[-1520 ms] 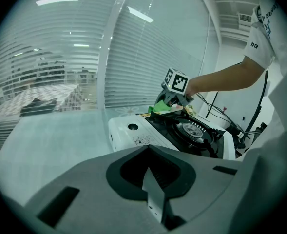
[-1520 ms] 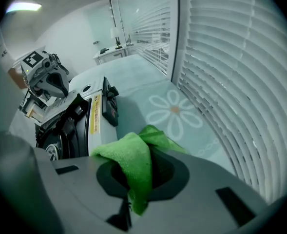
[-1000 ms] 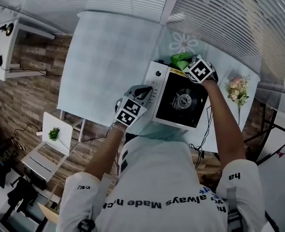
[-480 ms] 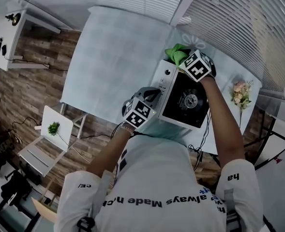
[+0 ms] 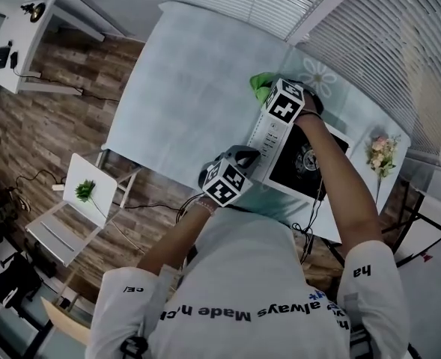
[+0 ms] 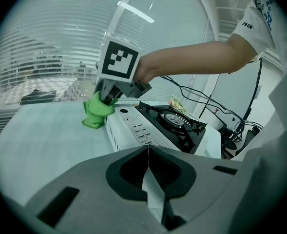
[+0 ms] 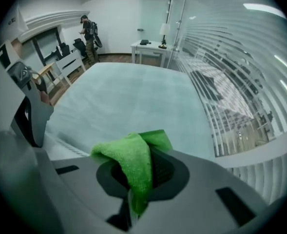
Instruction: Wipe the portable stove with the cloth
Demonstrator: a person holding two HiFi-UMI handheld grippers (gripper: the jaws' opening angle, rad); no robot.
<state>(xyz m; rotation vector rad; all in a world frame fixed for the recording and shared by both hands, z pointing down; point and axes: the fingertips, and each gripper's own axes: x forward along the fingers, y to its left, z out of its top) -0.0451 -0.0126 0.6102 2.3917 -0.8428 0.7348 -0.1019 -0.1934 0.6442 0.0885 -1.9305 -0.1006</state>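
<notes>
A: Where is the green cloth [image 7: 133, 167]?

B: In the right claw [image 7: 131, 206]. The right gripper view shows the jaws closed on a fold of it, with the rest bunched up over them. Past that there is only the pale counter [image 7: 128, 96], and far off in the room a person [image 7: 88, 29] standing near a white side table [image 7: 150, 46].

A: And the portable stove [image 6: 133, 130]?

B: For that, look through the left gripper view. There the cloth hangs under the right claw and presses against the stove's far corner, at the end of the white control panel. The cloth's lower edge is down on the counter. The black burner top is plain in that view too, with flowers [image 6: 178, 101] and cables [image 6: 216, 113] behind it.

A: What about the left claw [image 6: 148, 152]?

B: Its jaws are drawn together with nothing between them. It points along the panel from the stove's near corner.

A: Is it touching the stove?

B: The head view puts its tip right at the panel's near end, but I cannot tell whether they touch. Only that view gives the layout. The stove sits at the counter's near right edge and the two claws are at opposite ends of the panel. A wooden floor [image 5: 48, 126] lies off to the left.
</notes>
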